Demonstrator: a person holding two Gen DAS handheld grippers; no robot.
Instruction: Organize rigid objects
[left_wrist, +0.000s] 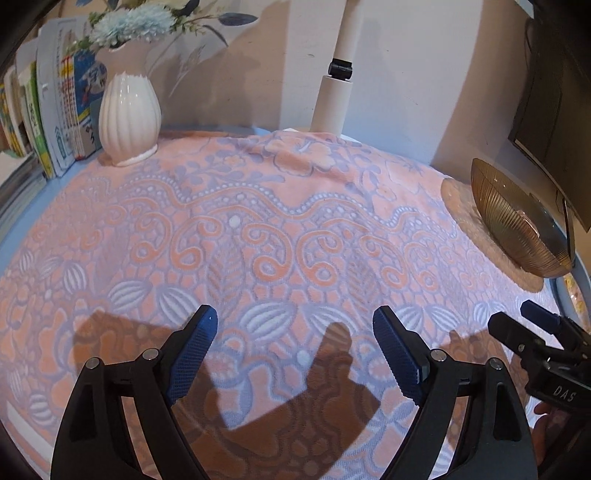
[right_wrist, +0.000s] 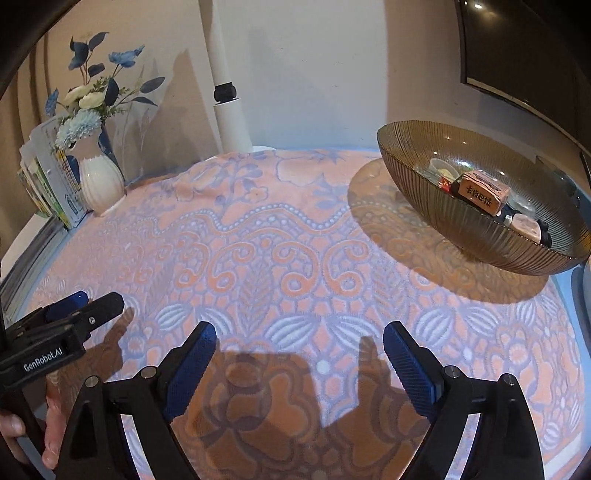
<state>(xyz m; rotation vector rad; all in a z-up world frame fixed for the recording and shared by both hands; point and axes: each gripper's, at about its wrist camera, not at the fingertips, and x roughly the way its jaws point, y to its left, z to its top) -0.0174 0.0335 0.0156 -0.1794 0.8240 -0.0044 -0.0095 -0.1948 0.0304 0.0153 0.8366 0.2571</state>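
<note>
I hold both claws, left claw (left_wrist: 295, 354) and right claw (right_wrist: 299, 365), wide and empty over the cloth (right_wrist: 280, 236), since everything sits in the bowl (right_wrist: 417, 192).

Both views are warmly and fairly brightly lit from above and behind the cameras, so hard dark gripper shadows fall on the patterned cloth (left_wrist: 295, 229) toward 6 o'clock, and the ribbed glass bowl (right_wrist: 480, 236) throws a striped amber shadow toward 9 o'clock. The white vase (left_wrist: 129, 118) carries small glare streaks. Fisheye bending curves the edges, black vignette fills the corners, and the cloth looks slightly soft throughout.
</note>
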